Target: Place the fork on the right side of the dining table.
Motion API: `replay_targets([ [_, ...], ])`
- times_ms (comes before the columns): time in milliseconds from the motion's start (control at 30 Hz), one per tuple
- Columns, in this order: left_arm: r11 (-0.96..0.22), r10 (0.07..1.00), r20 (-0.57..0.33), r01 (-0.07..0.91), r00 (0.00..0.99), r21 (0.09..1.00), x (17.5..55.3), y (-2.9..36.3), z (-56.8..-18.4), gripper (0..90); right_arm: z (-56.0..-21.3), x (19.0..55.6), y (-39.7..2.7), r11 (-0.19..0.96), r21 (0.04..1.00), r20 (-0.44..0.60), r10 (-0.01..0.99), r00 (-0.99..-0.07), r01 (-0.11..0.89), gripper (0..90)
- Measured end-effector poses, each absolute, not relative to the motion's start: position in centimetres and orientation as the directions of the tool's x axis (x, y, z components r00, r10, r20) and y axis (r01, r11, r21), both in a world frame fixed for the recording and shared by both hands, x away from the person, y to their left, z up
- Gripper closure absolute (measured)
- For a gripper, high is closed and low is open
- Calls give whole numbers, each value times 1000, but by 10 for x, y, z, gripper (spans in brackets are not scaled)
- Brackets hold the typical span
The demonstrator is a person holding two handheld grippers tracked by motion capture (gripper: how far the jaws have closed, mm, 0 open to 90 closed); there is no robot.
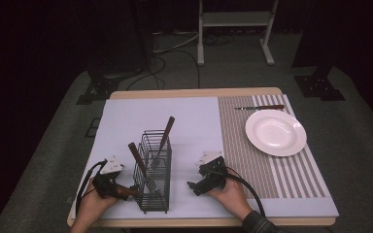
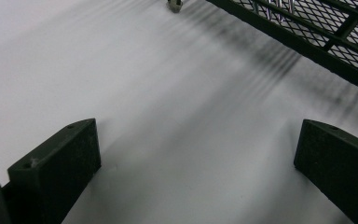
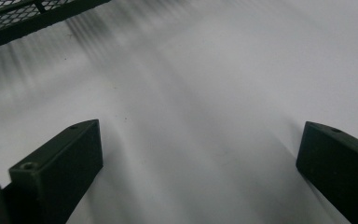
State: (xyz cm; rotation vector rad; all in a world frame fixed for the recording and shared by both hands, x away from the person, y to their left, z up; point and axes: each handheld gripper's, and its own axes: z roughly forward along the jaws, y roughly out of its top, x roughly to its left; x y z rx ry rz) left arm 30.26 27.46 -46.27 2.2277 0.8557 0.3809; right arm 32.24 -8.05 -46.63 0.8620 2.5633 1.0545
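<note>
- The worktop (image 1: 126, 121) carries a pale mat, and both pairs of tongs rest low on it near the person's edge, one on each side of the wire caddy (image 1: 153, 194).
- The wire caddy stands upright between the two pairs of tongs, just to the right of the left tongs (image 1: 126, 191) and a little way left of the right tongs (image 1: 190, 186). In the left gripper view its mesh wall (image 2: 317, 28) runs ahead and to the right of the jaws.
- A white plate (image 1: 275, 132) lies well beyond the right tongs, on the striped placemat, with a knife (image 1: 260, 107) just past it.
- Two wooden-handled utensils lean in the caddy: the near one (image 1: 137, 155) tilts toward the left tongs, the far one (image 1: 165, 133) tilts away.
- Both pairs of tongs stand wide apart and hold nothing; only bare mat lies between each pair of jaws.
- The likely step is drawing a utensil out. It is probably best to lift the tongs clear of the mat first, close on the wooden handle above the rim, and pull along its lean so the caddy does not tip.
</note>
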Motion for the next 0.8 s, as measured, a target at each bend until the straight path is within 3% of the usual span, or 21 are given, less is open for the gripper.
replay_targets([
  [800,-530,675,19,466,738,708,303,275,-463,0,-454,327,-85,561,702,12,608,-794,440,0],
])
